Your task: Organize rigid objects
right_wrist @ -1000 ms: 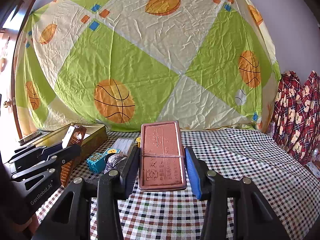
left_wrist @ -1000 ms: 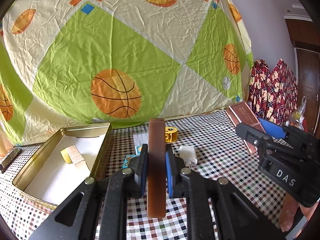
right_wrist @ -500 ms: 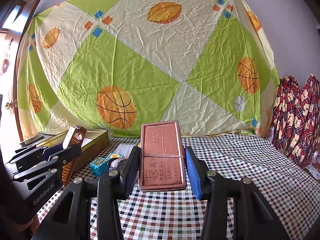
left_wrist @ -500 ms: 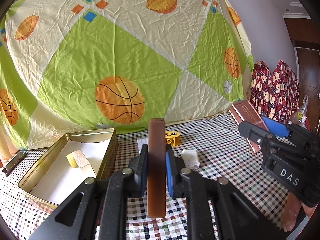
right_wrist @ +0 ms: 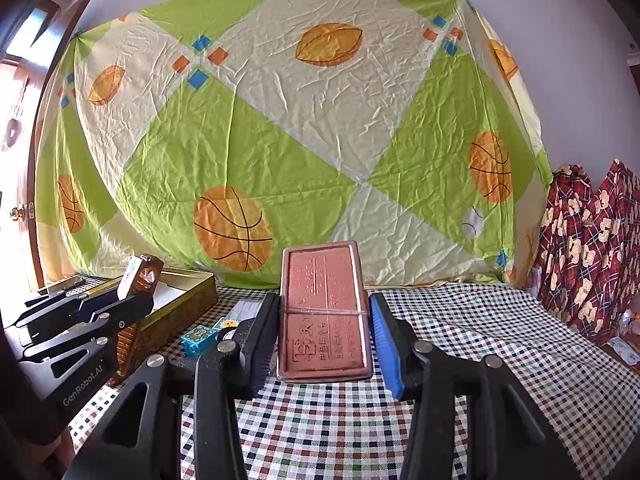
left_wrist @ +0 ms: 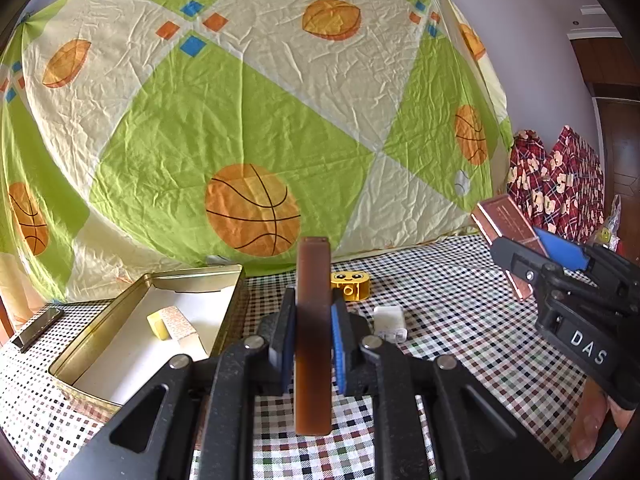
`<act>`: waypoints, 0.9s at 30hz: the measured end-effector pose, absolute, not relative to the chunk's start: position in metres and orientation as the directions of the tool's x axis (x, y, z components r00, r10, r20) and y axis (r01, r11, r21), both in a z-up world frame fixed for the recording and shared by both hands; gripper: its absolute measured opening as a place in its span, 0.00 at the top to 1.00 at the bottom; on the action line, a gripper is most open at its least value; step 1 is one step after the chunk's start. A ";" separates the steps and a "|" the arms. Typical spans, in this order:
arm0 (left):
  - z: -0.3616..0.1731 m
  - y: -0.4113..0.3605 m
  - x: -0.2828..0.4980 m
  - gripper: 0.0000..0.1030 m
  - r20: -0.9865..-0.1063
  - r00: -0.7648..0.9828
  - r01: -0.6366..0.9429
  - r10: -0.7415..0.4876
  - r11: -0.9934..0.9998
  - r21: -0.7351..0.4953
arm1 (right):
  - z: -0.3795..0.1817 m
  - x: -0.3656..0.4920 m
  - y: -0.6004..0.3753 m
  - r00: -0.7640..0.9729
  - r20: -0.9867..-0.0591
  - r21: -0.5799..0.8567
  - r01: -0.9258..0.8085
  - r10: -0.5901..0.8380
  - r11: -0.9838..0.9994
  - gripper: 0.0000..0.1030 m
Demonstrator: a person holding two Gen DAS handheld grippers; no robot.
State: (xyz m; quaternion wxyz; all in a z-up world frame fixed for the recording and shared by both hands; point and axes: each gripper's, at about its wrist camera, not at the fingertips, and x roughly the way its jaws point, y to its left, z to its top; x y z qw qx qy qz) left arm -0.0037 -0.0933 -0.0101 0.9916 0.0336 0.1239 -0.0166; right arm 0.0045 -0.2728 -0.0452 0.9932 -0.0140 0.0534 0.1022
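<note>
Left wrist view: my left gripper (left_wrist: 313, 338) is clamped tight on a thin brown slab (left_wrist: 313, 332), held on edge and upright, and the grip looks the same as a second ago. What has changed is the framing: the gold tin (left_wrist: 152, 332) has slid a little right and up in the picture, with the phone (left_wrist: 37, 328) beyond it at the left edge, so I read a slight turn of my wrist rather than real travel. Inside the tin sits one small yellow-and-tan box (left_wrist: 172, 322); the yellow toy brick (left_wrist: 350, 284) and the white charger (left_wrist: 390, 322) wait on the checked tablecloth (left_wrist: 460, 320). Over to the right wrist view: my right gripper (right_wrist: 324, 336) holds the reddish-brown flat case (right_wrist: 324, 312) face up between its pads, jaws partly open around its width, unchanged. The checked cloth has dropped slightly in frame, so the case rides a touch higher above it. The blue toy blocks (right_wrist: 204, 334) lie by the tin's near corner (right_wrist: 176, 308). My judgement: both pieces are lifted and neither is in the tin yet; the left slab is nearest it.
</note>
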 end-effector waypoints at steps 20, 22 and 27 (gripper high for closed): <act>-0.007 -0.067 -0.007 0.87 -0.241 0.970 -0.017 0.020 1.000 0.013 | -0.041 -0.004 -0.265 0.973 -0.069 -0.041 -0.224 0.221 0.974 0.54; -0.007 -0.065 -0.008 0.87 -0.239 0.971 -0.022 0.024 1.000 0.011 | -0.041 -0.003 -0.264 0.972 -0.073 -0.044 -0.229 0.225 0.973 0.54; -0.006 -0.060 -0.006 0.87 -0.255 0.967 -0.022 0.021 1.000 -0.001 | -0.042 -0.002 -0.259 0.969 -0.080 -0.058 -0.238 0.233 0.970 0.54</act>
